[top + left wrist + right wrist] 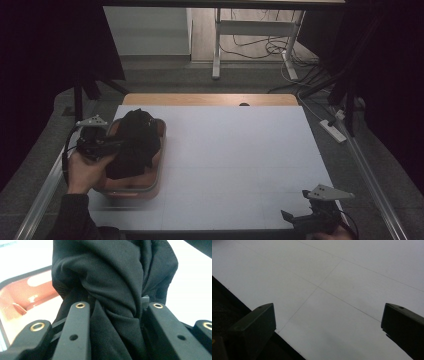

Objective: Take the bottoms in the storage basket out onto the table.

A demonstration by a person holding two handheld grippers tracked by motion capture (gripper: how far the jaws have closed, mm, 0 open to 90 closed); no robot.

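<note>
Left gripper (120,145) at left of centre in the high view, jaws clenched on a bunched fold of black cloth (134,142); same grip close up in the left gripper view, black cloth (112,282) twisted and pinched between the two black jaws. Cloth piled over the reddish-brown tub (159,172), most of it heaped above the rim, a lower part apparently hanging inside. Right gripper (307,216) in the lower right corner of the high view, jaws spread wide, nothing between them; bare white table (342,277) ahead in the right gripper view.

Risks, as a judgement:
- Only a small fold pinched, so a likely slip of smooth fabric out of the jaws under the weight of the hanging bulk.
- Trailing cloth possibly catching on the tub's rim, dragging or tipping the light tub along on the white table (240,150).
- A loose end perhaps left inside, making for an incomplete removal.
- No second grip: right gripper well apart from both cloth and tub, so nothing steadying the container.

Container: one tub, rectangular with rounded corners, glossy reddish inside (22,297), seen at centre left of the left gripper view. Contents beyond the cloth: none discernible; floor largely hidden under the fabric in the high view.
</note>
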